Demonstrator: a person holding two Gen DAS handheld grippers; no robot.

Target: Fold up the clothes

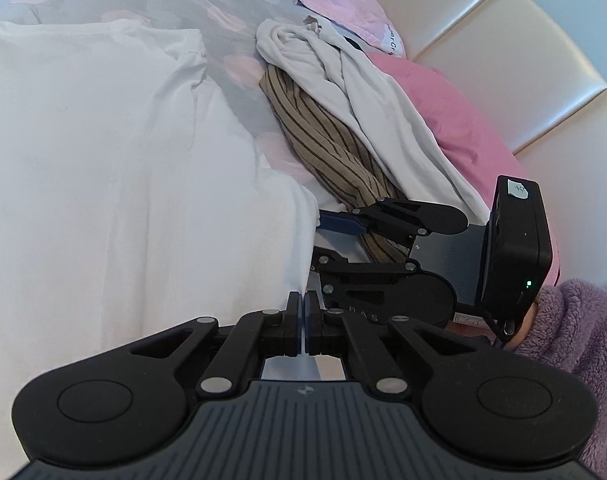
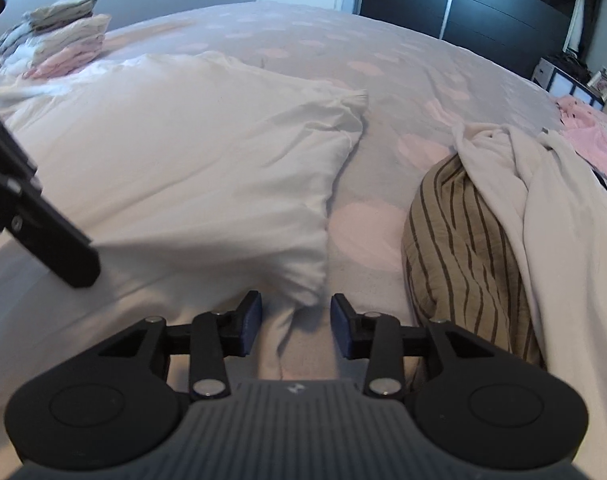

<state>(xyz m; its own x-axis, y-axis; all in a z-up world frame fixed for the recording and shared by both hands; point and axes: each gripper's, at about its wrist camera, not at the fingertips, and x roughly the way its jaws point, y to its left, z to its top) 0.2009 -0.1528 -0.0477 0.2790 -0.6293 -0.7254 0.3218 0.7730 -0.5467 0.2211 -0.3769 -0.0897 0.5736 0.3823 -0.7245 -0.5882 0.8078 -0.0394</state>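
Note:
A white shirt [image 1: 103,152] lies spread on the bed; it also shows in the right wrist view [image 2: 175,168]. My left gripper [image 1: 303,320] is shut on the shirt's near edge. My right gripper [image 2: 295,320] is open, its fingers on either side of a fold at the shirt's corner. In the left wrist view the right gripper [image 1: 323,240] sits at the shirt's edge to the right. The left gripper's finger [image 2: 55,248] reaches in from the left in the right wrist view.
A brown striped garment [image 2: 463,256] and a white garment [image 2: 543,200] lie heaped at the right. Pink pillows [image 1: 463,132] rest against a padded headboard [image 1: 523,60]. A stack of folded clothes [image 2: 59,40] stands at the far left. A dark wardrobe [image 2: 483,4] stands beyond the bed.

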